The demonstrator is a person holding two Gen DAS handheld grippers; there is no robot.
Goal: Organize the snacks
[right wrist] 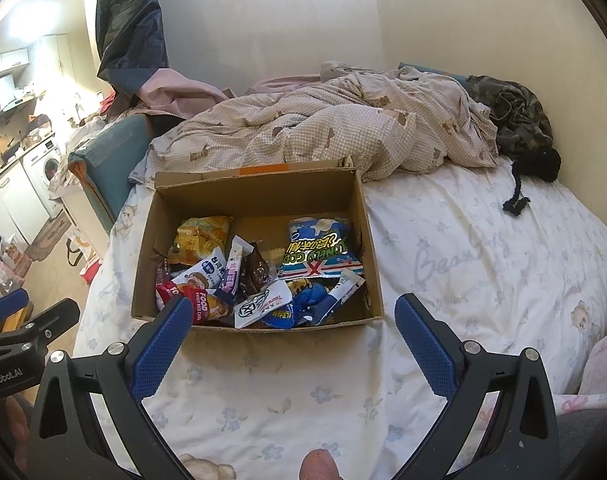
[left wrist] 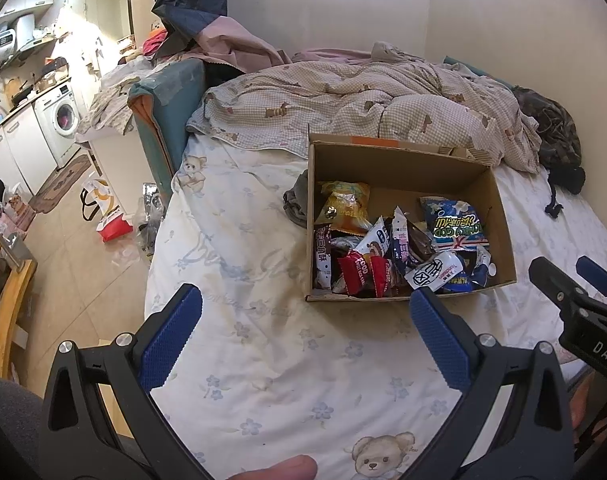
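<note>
Snacks (right wrist: 263, 276) lay heaped loose inside the cardboard box (right wrist: 259, 194) on the bed (right wrist: 463, 248), seemingly gathered there for tidiness; left tongs (left wrist: 305, 312) and right tongs (right wrist: 293, 320) hung spread wide, holding nothing.

Warm light glares at left (fisheye edges bend), centre sharp.

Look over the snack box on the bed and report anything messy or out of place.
The snack packets lie jumbled in the cardboard box, overlapping at all angles, some upside down, with the far half of the box bare. A grey cloth is bunched against the box's outer left wall. Nothing has spilled onto the sheet.
</note>
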